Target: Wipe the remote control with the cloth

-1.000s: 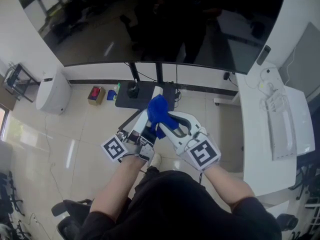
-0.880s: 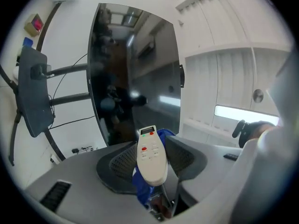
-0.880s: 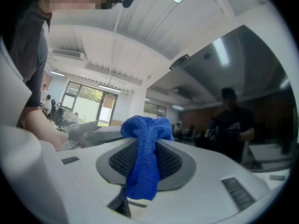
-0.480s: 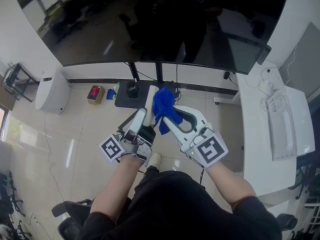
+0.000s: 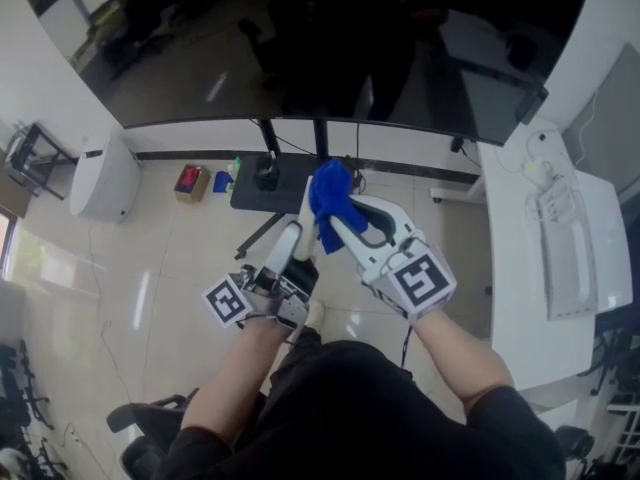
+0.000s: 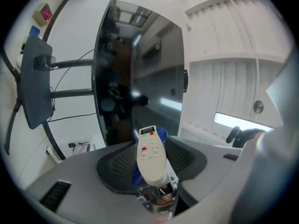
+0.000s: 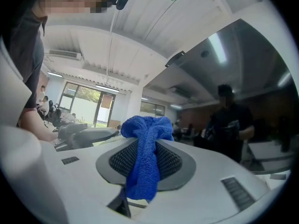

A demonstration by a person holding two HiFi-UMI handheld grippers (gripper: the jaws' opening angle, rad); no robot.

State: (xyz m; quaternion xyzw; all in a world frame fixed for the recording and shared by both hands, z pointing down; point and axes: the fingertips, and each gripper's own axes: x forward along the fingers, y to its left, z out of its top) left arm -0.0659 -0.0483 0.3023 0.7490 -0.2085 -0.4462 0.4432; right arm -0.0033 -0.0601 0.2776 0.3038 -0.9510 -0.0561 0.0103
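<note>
In the left gripper view a white remote control (image 6: 151, 155) with red and green buttons stands out between the jaws of my left gripper (image 6: 152, 166), which is shut on its lower end. A bit of the blue cloth (image 6: 161, 133) shows behind the remote's far tip. In the right gripper view that cloth (image 7: 145, 157) is bunched and pinched between the jaws of my right gripper (image 7: 147, 161). From the head view the left gripper (image 5: 293, 246) points up and away, with the right gripper (image 5: 336, 223) beside it, and the cloth (image 5: 328, 196) sits at the remote's far end.
A large dark screen (image 5: 300, 48) on a black stand (image 5: 268, 180) fills the space ahead. On the tiled floor stand a white appliance (image 5: 105, 183) and a red box (image 5: 190, 181). A white desk (image 5: 510, 258) with a keyboard (image 5: 565, 248) runs along the right.
My right gripper has carried the cloth away from the left gripper's jaws, along the remote toward its far tip. The left gripper has barely shifted.
</note>
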